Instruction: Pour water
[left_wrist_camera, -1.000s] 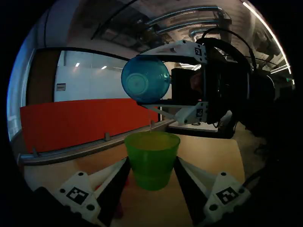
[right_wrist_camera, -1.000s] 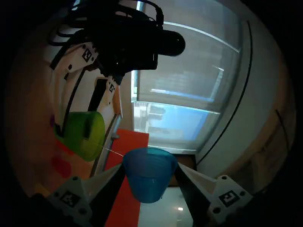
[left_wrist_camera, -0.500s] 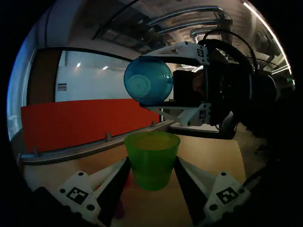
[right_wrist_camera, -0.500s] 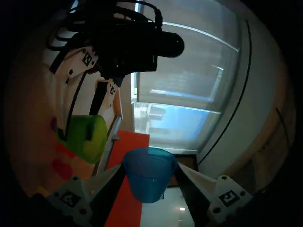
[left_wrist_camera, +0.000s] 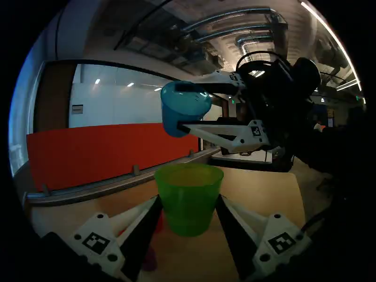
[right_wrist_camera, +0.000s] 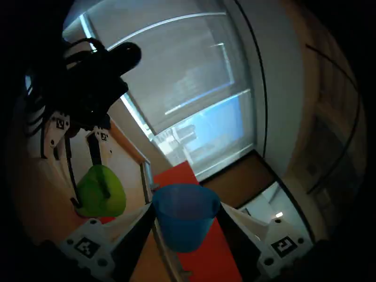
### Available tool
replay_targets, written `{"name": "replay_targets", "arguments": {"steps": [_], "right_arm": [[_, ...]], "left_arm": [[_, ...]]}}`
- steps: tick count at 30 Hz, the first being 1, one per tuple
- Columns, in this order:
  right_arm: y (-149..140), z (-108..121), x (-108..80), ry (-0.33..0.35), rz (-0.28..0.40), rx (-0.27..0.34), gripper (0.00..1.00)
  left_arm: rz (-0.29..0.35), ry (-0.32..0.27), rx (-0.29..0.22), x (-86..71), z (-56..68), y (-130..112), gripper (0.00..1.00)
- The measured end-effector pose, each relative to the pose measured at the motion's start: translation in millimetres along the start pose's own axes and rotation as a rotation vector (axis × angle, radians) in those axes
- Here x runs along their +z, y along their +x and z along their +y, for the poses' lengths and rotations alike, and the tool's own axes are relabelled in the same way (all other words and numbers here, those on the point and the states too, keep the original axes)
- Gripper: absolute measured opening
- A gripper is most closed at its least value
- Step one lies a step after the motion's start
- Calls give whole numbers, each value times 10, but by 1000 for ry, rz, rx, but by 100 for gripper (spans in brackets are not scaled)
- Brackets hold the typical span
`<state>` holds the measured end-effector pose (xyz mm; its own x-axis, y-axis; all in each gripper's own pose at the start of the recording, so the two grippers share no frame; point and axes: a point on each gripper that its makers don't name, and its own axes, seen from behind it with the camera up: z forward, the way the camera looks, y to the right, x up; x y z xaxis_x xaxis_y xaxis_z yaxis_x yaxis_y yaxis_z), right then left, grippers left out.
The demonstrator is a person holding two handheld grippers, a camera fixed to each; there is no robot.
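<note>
**Surface and room.** The tabletop (left_wrist_camera: 263,188) is pale wood, and the green cup (left_wrist_camera: 189,197) is held low over it. Behind the green cup a metal rail (left_wrist_camera: 117,181) runs along the tabletop's far edge. Beyond the rail stands an orange panel (left_wrist_camera: 103,150), with a glazed partition (left_wrist_camera: 117,101) above it. Bare pipes (left_wrist_camera: 225,23) cross the ceiling overhead. In the right gripper view, a large window with lowered blinds (right_wrist_camera: 188,94) rises behind the green cup. Beside the green cup, close to my left finger, there are a small red spot (left_wrist_camera: 160,221) and a purple one (left_wrist_camera: 150,258). I cannot tell what they are.

**Count.**
- There are two cups, one green and one blue.
- There are two claws, each with two fingers.
- There is one tabletop, one rail and one orange panel.

**Claws.**
- My left claw (left_wrist_camera: 188,201) grips the green cup upright, with one finger pressed to each side of its wall.
- My right claw (right_wrist_camera: 186,211) grips the blue cup (right_wrist_camera: 185,216) the same way, with both fingers against its sides.

**Task items.** In the left gripper view the blue cup hangs above the green cup and a little behind it. The two are apart and not touching. The blue cup leans, with its mouth turned upward. The green cup's mouth is open to the ceiling. I cannot tell the water level in either cup.
</note>
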<state>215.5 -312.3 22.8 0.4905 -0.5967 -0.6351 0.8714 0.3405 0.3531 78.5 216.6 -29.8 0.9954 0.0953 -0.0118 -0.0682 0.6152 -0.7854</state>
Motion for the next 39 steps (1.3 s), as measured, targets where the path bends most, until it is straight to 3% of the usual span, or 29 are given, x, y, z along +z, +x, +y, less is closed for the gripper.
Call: {"name": "replay_targets", "arguments": {"steps": [13, 23, 29, 39], "right_arm": [[-347, -125, -208, 19, -77, 571, 90], [-464, -285, -315, 94, -99, 936, 90], [-563, -294, -384, 103, -99, 1013, 90], [-802, -533, -498, 142, -164, 995, 90]], "left_arm": [[-16, 11, 6, -11, -41, -38, 79], [-32, 13, 12, -24, -34, -76, 79], [-60, 12, 9, -28, -56, -147, 79], [-127, -7, 31, 18, -41, -307, 79]]}}
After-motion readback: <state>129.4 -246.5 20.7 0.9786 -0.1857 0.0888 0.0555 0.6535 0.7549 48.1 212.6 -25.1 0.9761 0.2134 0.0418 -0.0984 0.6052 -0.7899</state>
